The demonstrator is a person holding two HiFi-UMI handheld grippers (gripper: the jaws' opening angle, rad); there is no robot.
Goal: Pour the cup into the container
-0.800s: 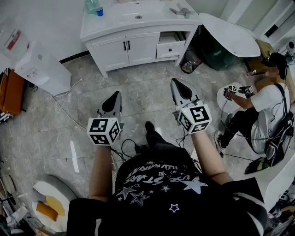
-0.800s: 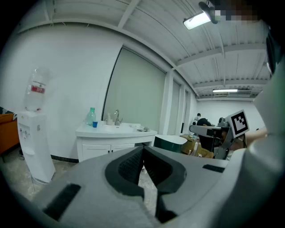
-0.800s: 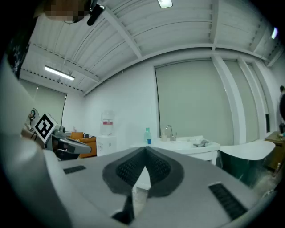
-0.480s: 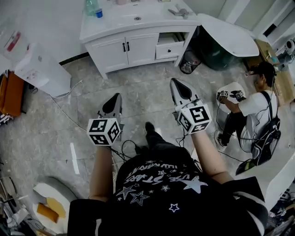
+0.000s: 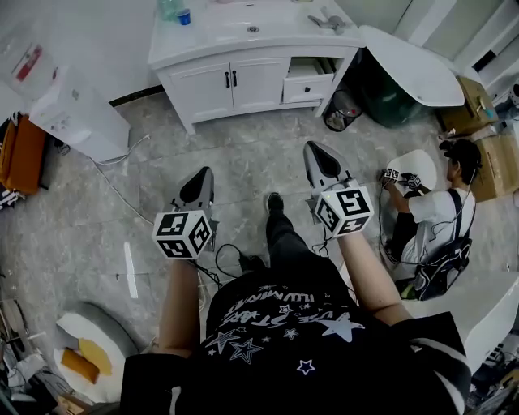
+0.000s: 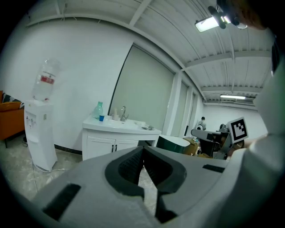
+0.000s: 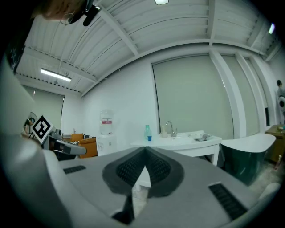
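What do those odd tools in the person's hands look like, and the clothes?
The left gripper and right gripper are grey tapering wedges with dark ridged fingers. A white cube with black square markers rides on each. The shirt is black, short-sleeved, with white stars.

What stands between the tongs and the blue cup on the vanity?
Nothing visible. Bare floor lies between the vanity and the left tongs and right tongs, both shut and empty. The blue cup stands at the counter's left end beside a green bottle.
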